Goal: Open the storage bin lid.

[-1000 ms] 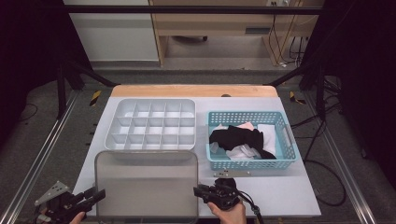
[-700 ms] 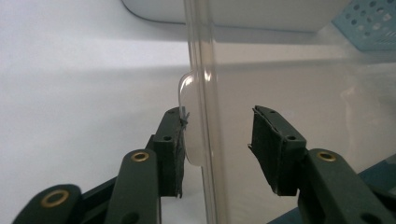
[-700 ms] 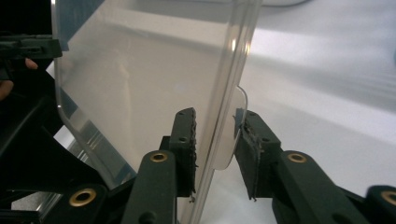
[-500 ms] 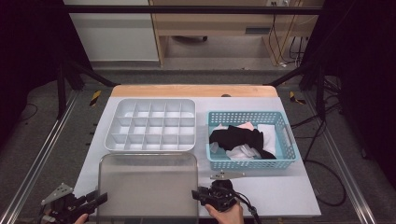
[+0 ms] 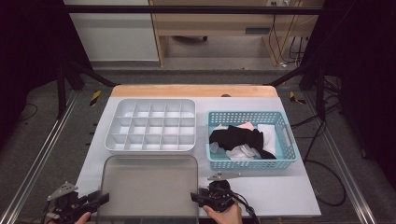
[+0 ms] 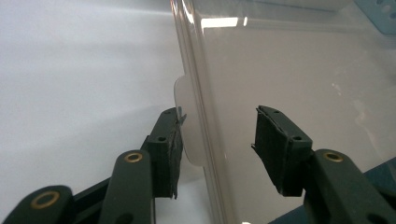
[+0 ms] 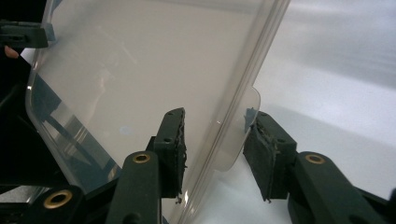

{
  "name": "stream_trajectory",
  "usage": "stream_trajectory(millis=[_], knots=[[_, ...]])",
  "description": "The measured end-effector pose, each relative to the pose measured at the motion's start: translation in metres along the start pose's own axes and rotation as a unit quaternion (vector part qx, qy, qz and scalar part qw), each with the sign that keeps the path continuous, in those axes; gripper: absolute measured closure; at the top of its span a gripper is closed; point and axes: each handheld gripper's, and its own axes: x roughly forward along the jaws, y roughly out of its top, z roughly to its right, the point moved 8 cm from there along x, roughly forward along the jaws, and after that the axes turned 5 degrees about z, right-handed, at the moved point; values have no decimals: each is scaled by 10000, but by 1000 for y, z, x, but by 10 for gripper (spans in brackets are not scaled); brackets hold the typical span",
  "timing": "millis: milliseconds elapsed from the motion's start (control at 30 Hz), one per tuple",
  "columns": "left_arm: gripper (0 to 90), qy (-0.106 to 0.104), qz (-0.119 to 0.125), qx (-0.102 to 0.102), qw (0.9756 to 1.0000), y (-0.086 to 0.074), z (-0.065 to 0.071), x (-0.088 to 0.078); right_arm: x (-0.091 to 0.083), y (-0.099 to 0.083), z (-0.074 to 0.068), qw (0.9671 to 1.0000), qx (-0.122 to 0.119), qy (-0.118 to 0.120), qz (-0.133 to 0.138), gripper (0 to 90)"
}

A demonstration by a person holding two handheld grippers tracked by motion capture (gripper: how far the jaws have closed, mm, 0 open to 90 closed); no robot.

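high view is showing the clear lid lying at the near edge of the white table, in front of the divided tray. left gripper and right gripper are flanking its left and right edges. both have just been opening: each pair of jaws is straddling a small lid tab, pads no longer pressing it. a blue basket of clothes is sitting far right.

Clear lid, white divided tray, light-blue basket, black hand-held grippers.
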Motion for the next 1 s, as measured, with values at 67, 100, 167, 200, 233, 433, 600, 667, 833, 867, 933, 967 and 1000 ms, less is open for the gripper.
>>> stream_trajectory(millis=[67, 100, 167, 200, 233, 433, 600, 667, 833, 867, 933, 967, 1000], knots=[[502, 31, -27, -11, 10000, 0, 0, 1, 1, -1, 0, 10000, 7, -18, -26, 582], [500, 49, -41, -7, 10000, 0, 0, 1, 1, -1, 1, 10000, -6, -27, -33, 576], [496, 79, -74, -15, 9999, 0, -1, 3, 2, -1, 1, 10000, -16, -63, -53, 566], [494, 102, -95, -4, 9999, 0, -1, 3, 3, -1, 2, 9999, -40, -81, -53, 561], [492, 111, -101, 10, 9999, 0, -1, 3, 4, -1, 3, 9999, -39, -126, -71, 556], [482, 132, -119, 16, 9998, 0, 0, 4, 4, 0, 3, 9998, -95, -195, -40, 547], [477, 141, -133, 36, 9998, 2, -1, 6, 4, -1, 3, 9997, -90, -209, -68, 544], [478, 164, -127, 85, 9997, 3, -1, 7, 4, 0, 3, 9997, -114, -230, -47, 544], [479, 240, -118, 64, 9996, 4, -2, 8, 6, 1, 4, 9995, -178, -273, -26, 539], [478, 257, -121, 75, 9996, 4, -2, 8, 6, 1, 4, 9995, -155, -278, -33, 534], [477, 266, -106, 63, 9996, 4, -2, 9, 7, 2, 3, 9994, -181, -302, -17, 516], [476, 277, -93, 69, 9996, 5, -2, 9, 7, 2, 3, 9994, -182, -306, -27, 511], [475, 285, -81, 80, 9995, 5, -2, 9, 8, 2, 3, 9994, -185, -303, -31, 508]])
